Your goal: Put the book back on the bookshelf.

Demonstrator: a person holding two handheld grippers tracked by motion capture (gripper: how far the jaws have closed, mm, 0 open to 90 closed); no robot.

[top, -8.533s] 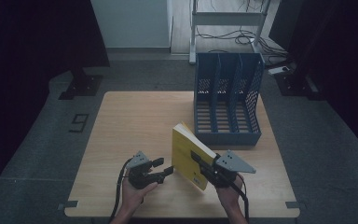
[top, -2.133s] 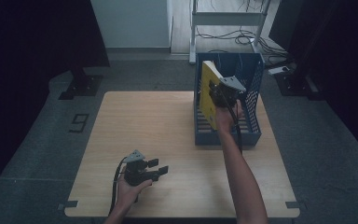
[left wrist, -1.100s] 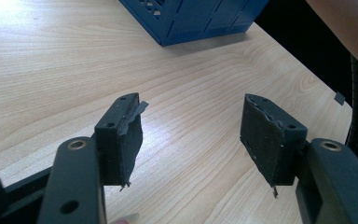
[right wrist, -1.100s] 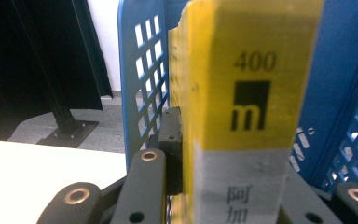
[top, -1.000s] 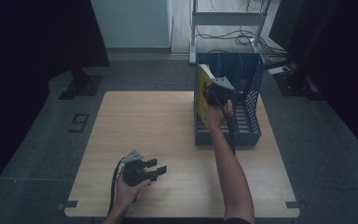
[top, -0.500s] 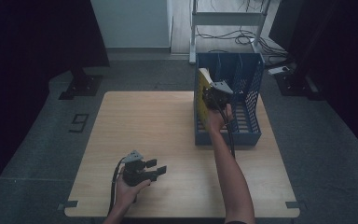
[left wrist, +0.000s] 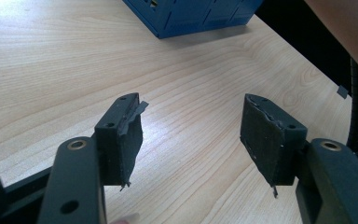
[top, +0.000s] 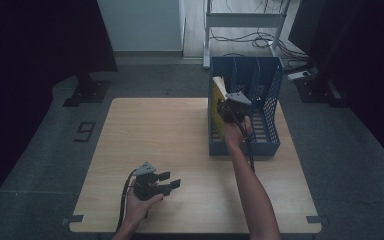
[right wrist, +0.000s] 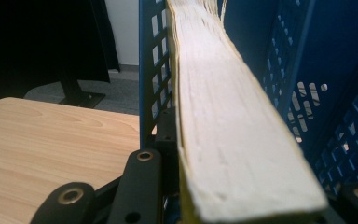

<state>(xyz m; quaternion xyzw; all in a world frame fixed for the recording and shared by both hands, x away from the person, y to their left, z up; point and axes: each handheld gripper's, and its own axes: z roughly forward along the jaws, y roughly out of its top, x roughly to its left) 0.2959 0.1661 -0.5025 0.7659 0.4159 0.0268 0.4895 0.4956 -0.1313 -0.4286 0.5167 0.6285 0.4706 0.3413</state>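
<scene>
The wooden counter (top: 180,145) carries a blue file rack (top: 267,107) at its far right, a perforated box split into upright slots and open toward the person. Over the last couple of seconds the yellow-covered book (top: 217,107) has dropped from above the rack's top edge to sit low in the leftmost slot; half a second ago it stood a little higher, so the descent is nearly finished. In the high view its top corner pokes just above the rack's rim, and it leans slightly off upright. The right gripper view looks along the book's pale page edge (right wrist: 228,116), with the rack's left wall (right wrist: 151,70) just beside it on one side and more blue lattice on the other. The right claw (top: 228,106) is pinching the book, its jaws on either cover, so the release has not happened. I judge the insertion close to done: what remains is to let the book settle on the rack floor, which is hidden here, and then part the jaws without dragging it back out. The left claw (top: 166,181) has stayed put at the near left of the counter, jaws spread and empty, its pads (left wrist: 130,135) over bare wood.
</scene>
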